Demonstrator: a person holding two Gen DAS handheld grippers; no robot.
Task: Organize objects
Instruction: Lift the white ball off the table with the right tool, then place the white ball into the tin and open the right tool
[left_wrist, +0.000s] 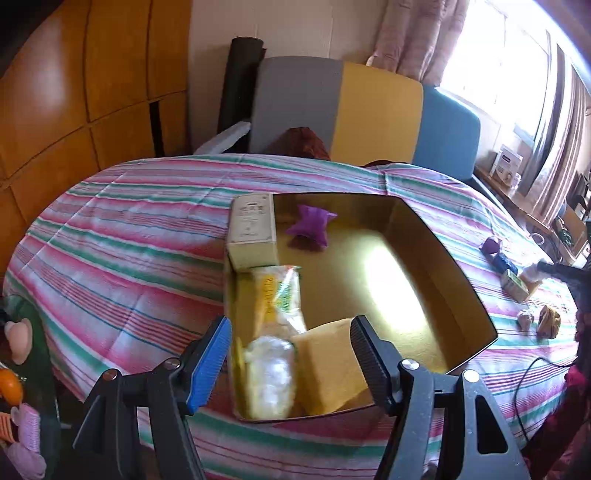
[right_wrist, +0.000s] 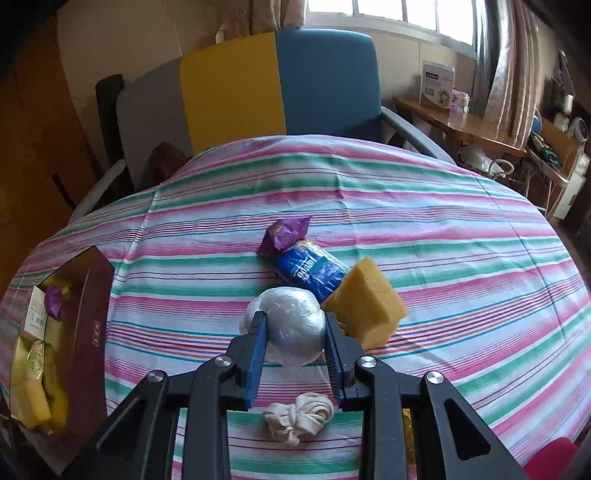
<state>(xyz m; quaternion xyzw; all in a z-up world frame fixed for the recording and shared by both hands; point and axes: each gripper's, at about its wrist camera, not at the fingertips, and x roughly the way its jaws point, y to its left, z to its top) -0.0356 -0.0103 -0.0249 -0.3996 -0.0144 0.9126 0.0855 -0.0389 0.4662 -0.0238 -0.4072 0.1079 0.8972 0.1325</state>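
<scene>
Round white plastic-wrapped ball (right_wrist: 286, 326) (glossy, crinkled film)

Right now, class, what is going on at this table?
A person with a gripper in each hand is sorting loose things into a gold box on a striped cloth. The right gripper is shut on a white wrapped ball. The left gripper is open and empty above the near end of the box, which already holds a carton, a purple pouch, packets and a sponge. Another sponge, a blue packet and a cloth knot still lie on the cloth.
</scene>
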